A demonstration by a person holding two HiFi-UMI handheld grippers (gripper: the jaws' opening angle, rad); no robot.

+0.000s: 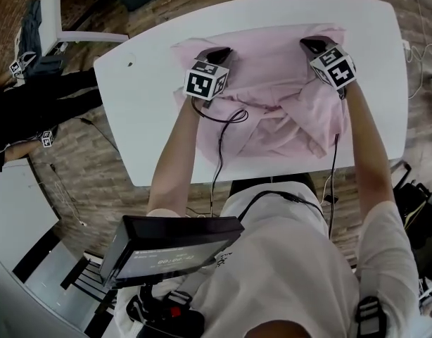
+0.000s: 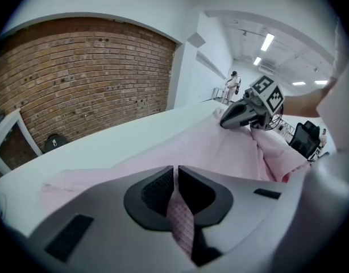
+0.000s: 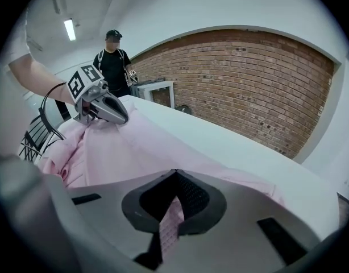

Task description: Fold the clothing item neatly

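Observation:
A pale pink shirt (image 1: 272,83) lies spread and partly bunched on the white table (image 1: 153,132). My left gripper (image 1: 219,52) rests at the shirt's far left part. In the left gripper view its jaws (image 2: 175,178) stand almost together, with a strip of pink cloth (image 2: 180,223) pinched between the pads. My right gripper (image 1: 312,44) sits at the shirt's far right part. Its jaws (image 3: 173,181) are shut on a fold of the same cloth (image 3: 169,232). Each gripper shows in the other's view, the right one (image 2: 242,114) and the left one (image 3: 103,108), both pressed onto the shirt.
A black cable (image 1: 223,129) trails from the left gripper over the shirt's near edge. A white chair (image 1: 68,13) stands beyond the table's left corner. A person in black (image 3: 113,61) stands at the far end. A dark device (image 1: 170,248) hangs below the table's near edge.

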